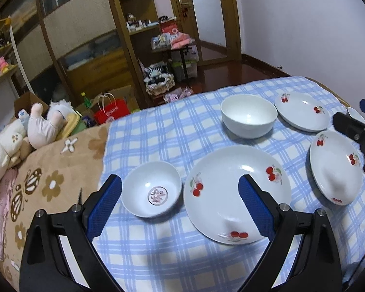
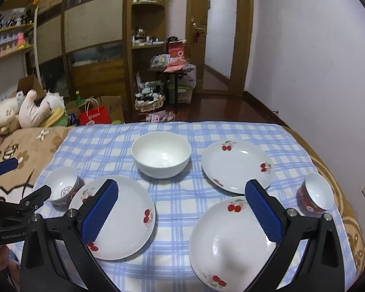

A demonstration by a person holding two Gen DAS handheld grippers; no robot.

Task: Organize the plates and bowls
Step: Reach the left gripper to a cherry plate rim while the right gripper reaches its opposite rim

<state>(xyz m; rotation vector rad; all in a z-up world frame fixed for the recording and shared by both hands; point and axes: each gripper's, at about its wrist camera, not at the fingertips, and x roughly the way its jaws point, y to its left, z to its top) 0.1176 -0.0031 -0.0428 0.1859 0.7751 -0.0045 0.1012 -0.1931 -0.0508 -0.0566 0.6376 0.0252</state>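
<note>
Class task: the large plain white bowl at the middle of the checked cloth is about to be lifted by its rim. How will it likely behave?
The large plain white glazed bowl shows a shiny highlight, so it is probably slippery against the tongs' pads. It looks like thick ceramic: likely rigid, fairly heavy, and breakable if dropped. Its deep, wide body on the soft blue checked cloth may rock or tip when gripped on one side.

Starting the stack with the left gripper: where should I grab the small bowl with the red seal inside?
Take the small bowl by its rim, one finger inside and one outside, coming from above on its near-left side. It sits upright between the open left gripper fingers, with the cherry plate close on its right.
</note>
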